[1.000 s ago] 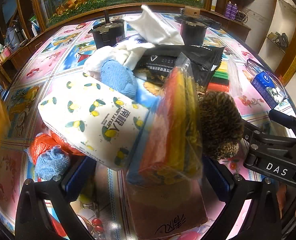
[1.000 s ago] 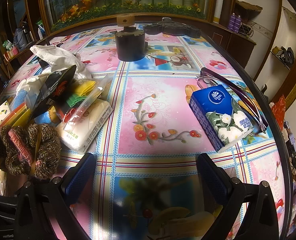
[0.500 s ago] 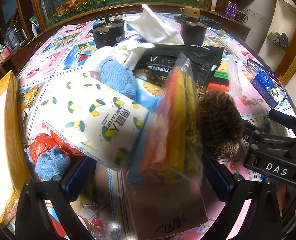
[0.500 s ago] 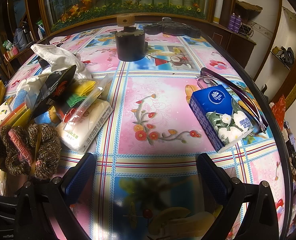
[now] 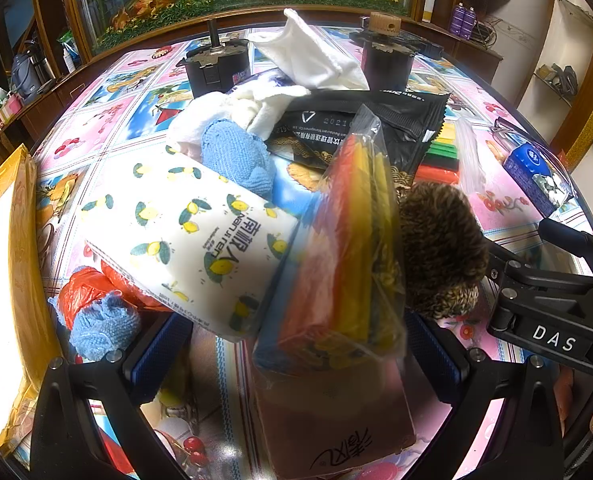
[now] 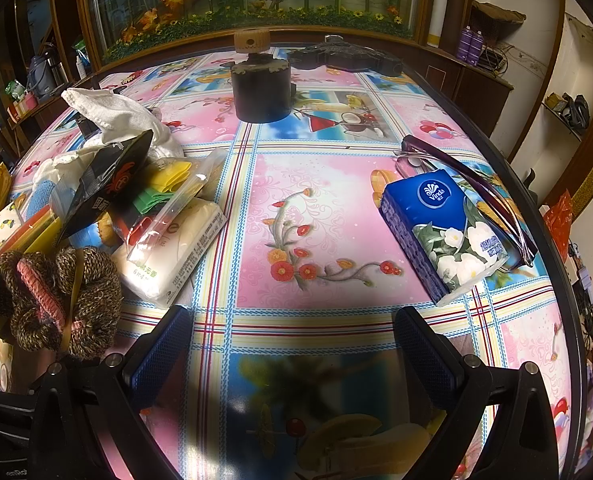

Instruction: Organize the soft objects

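Clutter is heaped on the flower-patterned plastic-covered surface (image 6: 316, 184), seen ahead of the left tool (image 5: 296, 356), whose blue-padded fingers (image 5: 156, 356) are held wide apart with nothing clamped between them. Between those fingers, from 6 to 12 o'clock, a brown cardboard pack (image 5: 332, 412) and a clear bag of red and yellow sheets (image 5: 348, 248) are seen, the bag leaning against a white lemon-printed tissue pack (image 5: 184, 236) at 10 o'clock. A brown speckled yarn bundle (image 5: 436, 248) lies at 3 o'clock of the bag, touching it. A blue knitted cloth (image 5: 236, 156) and a white towel (image 5: 312, 60) are found toward 12 o'clock, beside a black foil pouch (image 5: 376, 120). A small blue knitted ball (image 5: 100, 328) with orange plastic sits at 8 o'clock, and a yellow box (image 5: 20, 264) stands at 9 o'clock.

The right tool (image 6: 296, 356) is likewise spread open and empty, over bare surface. A blue Vinda tissue pack (image 6: 440, 232) is seen at 2 o'clock, well apart from the pile at 9 to 10 o'clock. A black cylindrical weight (image 6: 261, 88) stands at 12 o'clock.
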### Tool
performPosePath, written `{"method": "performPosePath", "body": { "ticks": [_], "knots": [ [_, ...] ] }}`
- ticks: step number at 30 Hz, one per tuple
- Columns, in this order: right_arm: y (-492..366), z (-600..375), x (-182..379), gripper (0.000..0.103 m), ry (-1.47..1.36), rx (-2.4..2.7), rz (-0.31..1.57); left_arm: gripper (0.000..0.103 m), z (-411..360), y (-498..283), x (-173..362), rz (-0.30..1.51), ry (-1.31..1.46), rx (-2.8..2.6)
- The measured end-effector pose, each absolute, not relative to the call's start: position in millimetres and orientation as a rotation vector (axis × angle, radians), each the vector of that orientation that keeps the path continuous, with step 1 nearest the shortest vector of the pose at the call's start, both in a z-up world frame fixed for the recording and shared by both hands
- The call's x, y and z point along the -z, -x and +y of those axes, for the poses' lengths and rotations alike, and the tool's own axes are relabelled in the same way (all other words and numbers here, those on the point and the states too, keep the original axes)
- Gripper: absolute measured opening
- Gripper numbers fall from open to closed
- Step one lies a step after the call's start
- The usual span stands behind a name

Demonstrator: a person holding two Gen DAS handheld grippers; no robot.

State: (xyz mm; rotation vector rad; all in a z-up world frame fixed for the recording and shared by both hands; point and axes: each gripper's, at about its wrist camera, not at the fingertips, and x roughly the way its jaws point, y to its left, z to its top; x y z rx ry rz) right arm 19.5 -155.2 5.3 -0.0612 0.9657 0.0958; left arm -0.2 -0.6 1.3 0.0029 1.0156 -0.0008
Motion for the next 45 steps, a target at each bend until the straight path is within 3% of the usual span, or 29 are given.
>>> {"method": "performPosePath", "body": {
  "ticks": [19,31,38,43,45],
  "knots": [
    [-19.0,-155.7,-5.8,0.102,0.054,-0.113,0.965,0.103,16.4,15.9,-9.4,1.07,0.046,0.192],
    [9.1,-167.4,-32.1,0.102,-0.029,-0.262,0.879,0.103,70.6,88.9,-25.7,0.903,0.176,0.298],
    [31.7,-135.6,-47.0,0.086,-0.071,-0.533,0.897,0.103,74.8,98.5,-33.4,0.849,0.2,0.323],
    [25.4,-105.5,-28.6,0.075,-0.02,-0.556,0.971,0.103,73.9,103.6,-40.9,0.822,0.168,0.276],
    [18.9,-100.3,-19.1,0.059,-0.031,-0.561,0.999,0.103,71.7,104.1,-41.5,0.826,0.158,0.281]
  ]
}}
